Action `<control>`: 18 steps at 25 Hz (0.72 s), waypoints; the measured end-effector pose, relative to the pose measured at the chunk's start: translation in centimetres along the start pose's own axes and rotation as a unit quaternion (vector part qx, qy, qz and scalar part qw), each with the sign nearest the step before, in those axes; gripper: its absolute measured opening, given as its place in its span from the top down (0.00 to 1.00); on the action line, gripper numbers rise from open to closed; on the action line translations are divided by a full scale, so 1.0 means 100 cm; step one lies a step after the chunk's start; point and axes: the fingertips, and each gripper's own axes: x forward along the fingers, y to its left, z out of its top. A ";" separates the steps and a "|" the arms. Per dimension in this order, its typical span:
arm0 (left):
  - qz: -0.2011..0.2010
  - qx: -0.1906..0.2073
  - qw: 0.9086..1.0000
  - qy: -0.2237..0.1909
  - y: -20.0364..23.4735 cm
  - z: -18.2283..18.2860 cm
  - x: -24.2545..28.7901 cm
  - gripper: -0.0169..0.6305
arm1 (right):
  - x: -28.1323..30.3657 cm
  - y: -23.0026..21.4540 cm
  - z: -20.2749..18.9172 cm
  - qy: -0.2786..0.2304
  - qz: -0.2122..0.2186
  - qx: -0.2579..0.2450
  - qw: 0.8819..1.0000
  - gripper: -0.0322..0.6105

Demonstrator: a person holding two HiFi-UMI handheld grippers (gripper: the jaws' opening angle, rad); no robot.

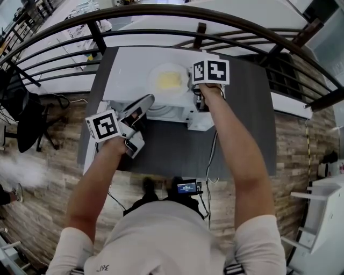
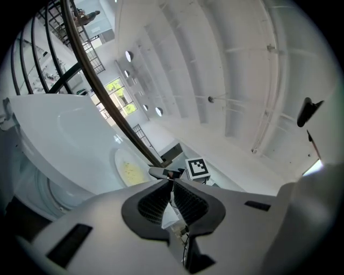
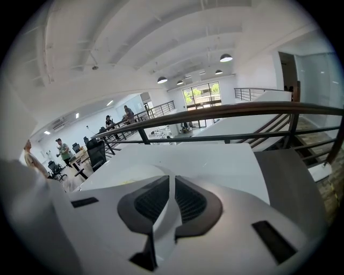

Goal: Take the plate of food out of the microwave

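A white plate of yellow food (image 1: 169, 80) rests on top of the white microwave (image 1: 236, 80). It also shows in the left gripper view as the plate (image 2: 128, 168), and faintly in the right gripper view as the plate (image 3: 122, 173). My left gripper (image 1: 147, 100) (image 2: 172, 182) is shut and empty, tilted up against the microwave's front left. My right gripper (image 1: 200, 102) (image 3: 172, 180) is shut at the front right corner, just right of the plate, with nothing seen between its pads. Whether the microwave's door is shut I cannot tell.
The microwave stands on a dark grey table (image 1: 172, 150) against a black railing (image 1: 161, 11). Cables (image 1: 212, 156) hang off the table's near edge. An office chair (image 1: 27, 123) is at the left, and white shelving (image 1: 322, 215) at the right. People work at desks (image 3: 64, 150) far off.
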 end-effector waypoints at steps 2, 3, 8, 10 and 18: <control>0.002 0.015 1.000 -0.003 -0.002 0.002 0.000 0.92 | -0.004 -0.005 0.002 -0.006 -0.001 0.006 1.000 0.93; -0.001 0.022 1.000 -0.005 -0.005 0.004 0.001 0.92 | -0.006 -0.007 0.003 -0.008 -0.002 0.007 1.000 0.93; -0.008 0.055 0.998 -0.020 -0.012 0.012 0.001 0.92 | -0.017 -0.007 0.011 -0.024 -0.002 0.005 1.000 0.93; -0.019 0.071 0.997 -0.024 -0.016 0.015 0.003 0.92 | -0.022 -0.005 0.014 -0.030 -0.001 0.004 1.000 0.93; 0.005 0.085 0.996 -0.015 -0.017 0.015 0.001 0.92 | -0.045 0.011 0.020 -0.031 0.001 -0.021 0.999 0.93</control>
